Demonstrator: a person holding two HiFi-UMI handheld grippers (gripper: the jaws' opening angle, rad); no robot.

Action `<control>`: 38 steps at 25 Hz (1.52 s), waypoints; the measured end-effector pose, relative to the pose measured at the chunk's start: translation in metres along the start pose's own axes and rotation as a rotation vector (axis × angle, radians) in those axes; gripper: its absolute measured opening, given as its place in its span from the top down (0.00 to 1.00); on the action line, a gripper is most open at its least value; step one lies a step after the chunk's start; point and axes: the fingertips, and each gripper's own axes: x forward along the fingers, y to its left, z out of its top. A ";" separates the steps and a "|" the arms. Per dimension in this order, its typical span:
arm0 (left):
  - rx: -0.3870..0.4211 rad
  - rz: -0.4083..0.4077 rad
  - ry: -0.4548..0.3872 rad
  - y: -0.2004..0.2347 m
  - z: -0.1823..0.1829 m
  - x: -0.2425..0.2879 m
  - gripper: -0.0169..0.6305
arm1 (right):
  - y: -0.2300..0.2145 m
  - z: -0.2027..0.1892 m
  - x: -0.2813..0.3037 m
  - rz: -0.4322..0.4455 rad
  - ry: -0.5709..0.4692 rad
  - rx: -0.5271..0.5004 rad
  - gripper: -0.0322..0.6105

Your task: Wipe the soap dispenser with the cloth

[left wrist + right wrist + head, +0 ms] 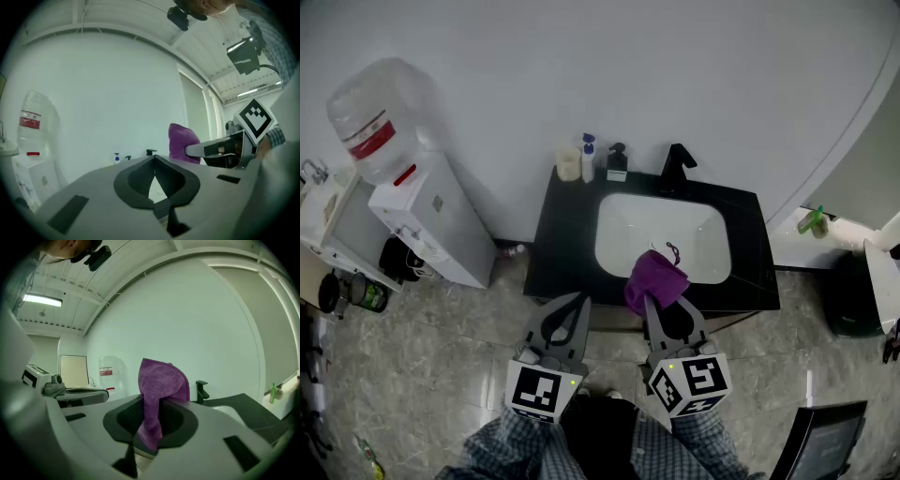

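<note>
The black soap dispenser [617, 161] stands at the back of the black counter [558, 248], left of the faucet [678, 165]; in the left gripper view it is a tiny dark pump [128, 157]. My right gripper [661, 298] is shut on a purple cloth [654, 279], which bunches above the jaws [161, 385] over the front rim of the white sink [661, 234]. To its left, my left gripper [578, 300] hangs before the counter's front edge with its jaws shut and nothing between them [153, 159]. Both grippers are well short of the dispenser.
A blue-capped white bottle [588, 157] and a pale cup [569, 164] stand left of the dispenser. A water cooler [427, 220] with its jug [375, 117] is at the left. At the right are a green bottle [811, 221] and a dark bin [853, 300].
</note>
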 end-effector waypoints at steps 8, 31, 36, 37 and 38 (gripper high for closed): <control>-0.004 0.002 0.003 0.001 -0.002 0.001 0.97 | -0.001 -0.002 0.001 -0.001 0.002 0.004 0.84; 0.014 0.037 0.026 -0.035 -0.001 0.005 0.97 | -0.018 0.004 -0.027 0.038 -0.004 -0.110 0.83; 0.012 0.045 0.017 -0.050 -0.001 0.008 0.97 | -0.029 0.001 -0.037 0.043 -0.004 -0.104 0.83; 0.014 0.044 0.014 -0.052 -0.001 0.009 0.97 | -0.032 0.000 -0.038 0.042 -0.004 -0.100 0.83; 0.019 0.043 0.014 -0.054 -0.001 0.011 0.97 | -0.035 -0.001 -0.039 0.040 -0.004 -0.097 0.83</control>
